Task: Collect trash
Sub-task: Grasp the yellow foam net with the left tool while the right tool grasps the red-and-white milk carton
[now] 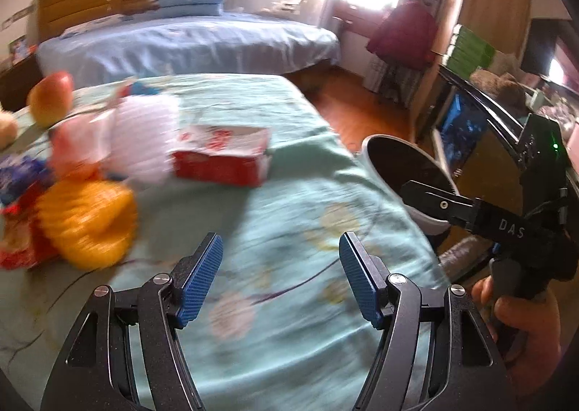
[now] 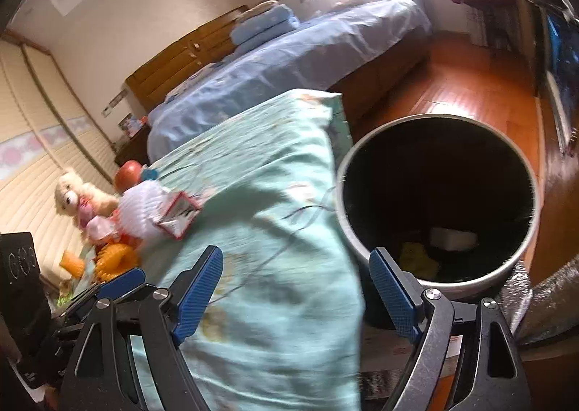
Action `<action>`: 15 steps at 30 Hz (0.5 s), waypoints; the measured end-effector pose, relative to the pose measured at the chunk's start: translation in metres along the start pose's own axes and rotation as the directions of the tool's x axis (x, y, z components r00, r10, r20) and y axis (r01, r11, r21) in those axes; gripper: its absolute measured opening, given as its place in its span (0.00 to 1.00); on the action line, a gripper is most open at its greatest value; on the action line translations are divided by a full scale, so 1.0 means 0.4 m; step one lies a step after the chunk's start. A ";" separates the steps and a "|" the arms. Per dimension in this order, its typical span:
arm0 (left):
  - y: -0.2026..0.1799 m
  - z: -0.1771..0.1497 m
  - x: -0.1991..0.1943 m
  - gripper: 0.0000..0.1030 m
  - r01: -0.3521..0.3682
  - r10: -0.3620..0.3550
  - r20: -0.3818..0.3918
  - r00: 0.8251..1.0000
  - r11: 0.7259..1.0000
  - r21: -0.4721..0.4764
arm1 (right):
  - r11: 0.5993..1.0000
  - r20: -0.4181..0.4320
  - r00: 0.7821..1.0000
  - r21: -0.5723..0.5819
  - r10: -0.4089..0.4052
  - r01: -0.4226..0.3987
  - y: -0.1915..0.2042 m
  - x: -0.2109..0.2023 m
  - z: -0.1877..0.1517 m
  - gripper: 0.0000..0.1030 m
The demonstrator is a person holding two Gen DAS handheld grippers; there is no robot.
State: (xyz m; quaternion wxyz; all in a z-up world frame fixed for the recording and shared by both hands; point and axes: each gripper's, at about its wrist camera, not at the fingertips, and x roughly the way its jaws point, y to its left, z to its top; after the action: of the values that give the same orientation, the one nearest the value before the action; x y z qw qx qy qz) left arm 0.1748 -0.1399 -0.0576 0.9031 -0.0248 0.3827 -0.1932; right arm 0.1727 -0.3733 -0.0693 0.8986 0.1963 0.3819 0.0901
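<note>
Trash lies on a teal flowered cloth [image 1: 289, 193]: a torn red-and-white carton [image 1: 220, 154], a white foam net [image 1: 144, 135] and a yellow foam net [image 1: 87, 222]. My left gripper [image 1: 281, 277] hovers over bare cloth to the right of them, open and empty. In the right wrist view, the carton [image 2: 177, 215] and white net [image 2: 139, 212] lie far left. My right gripper [image 2: 296, 293] is open and empty, straddling the cloth's edge, with its right finger at the round bin [image 2: 434, 117]. The bin holds a white scrap [image 2: 454, 239] and a yellow scrap [image 2: 419, 259].
An apple [image 1: 50, 99] and a toy bear [image 2: 72, 197] sit beyond the trash pile. The bin [image 1: 429, 224] stands off the cloth's right edge, with a hand [image 1: 521, 331] holding the right tool in front of it. A blue bed [image 1: 188, 45] and wood floor [image 2: 452, 85] lie behind.
</note>
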 end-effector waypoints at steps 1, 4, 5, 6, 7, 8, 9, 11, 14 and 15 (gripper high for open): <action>0.017 -0.006 -0.008 0.66 -0.006 0.007 0.002 1.000 1.000 -0.013 | 1.000 -0.002 1.000 -0.006 0.005 -0.005 0.014 0.003 -0.005 0.83; 0.060 -0.021 -0.031 0.66 -0.040 0.040 0.006 0.999 0.998 -0.040 | 0.999 -0.027 0.999 -0.036 0.026 -0.027 0.049 0.028 -0.015 0.83; 0.072 -0.024 -0.037 0.66 -0.047 0.048 0.008 0.999 0.998 -0.049 | 0.998 -0.035 0.999 -0.047 0.029 -0.031 0.060 0.036 -0.018 0.83; 0.084 -0.026 -0.044 0.66 -0.056 0.056 0.008 0.998 0.997 -0.059 | 0.998 -0.040 0.999 -0.056 0.033 -0.036 0.069 0.041 -0.020 0.83; 0.100 -0.031 -0.052 0.66 -0.067 0.068 0.009 0.998 0.995 -0.073 | 0.997 -0.044 0.998 -0.066 0.038 -0.040 0.078 0.045 -0.022 0.83; 0.111 -0.034 -0.057 0.66 -0.074 0.075 0.010 0.997 0.994 -0.081 | 0.996 -0.050 0.998 -0.076 0.042 -0.045 0.087 0.051 -0.024 0.83; 0.125 -0.039 -0.064 0.66 -0.083 0.084 0.011 0.996 0.992 -0.092 | 0.995 -0.054 0.998 -0.087 0.045 -0.050 0.097 0.056 -0.024 0.83; 0.146 -0.047 -0.074 0.66 -0.099 0.101 0.012 0.995 0.989 -0.111 | 0.993 -0.063 0.997 -0.104 0.050 -0.057 0.112 0.066 -0.023 0.83; 0.177 -0.054 -0.079 0.66 -0.116 0.118 0.007 0.993 0.982 -0.148 | 0.990 -0.077 0.995 -0.126 0.058 -0.068 0.133 0.081 -0.024 0.83; 0.184 -0.055 -0.078 0.66 -0.123 0.125 0.005 0.992 0.980 -0.156 | 0.988 -0.082 0.995 -0.138 0.059 -0.070 0.142 0.088 -0.022 0.83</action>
State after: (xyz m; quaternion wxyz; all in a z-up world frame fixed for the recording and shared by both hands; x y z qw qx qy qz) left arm 0.1637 -0.0582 -0.0660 0.9115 -0.0724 0.3907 -0.1061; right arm 0.1900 -0.3083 -0.0740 0.8913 0.1411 0.4026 0.1534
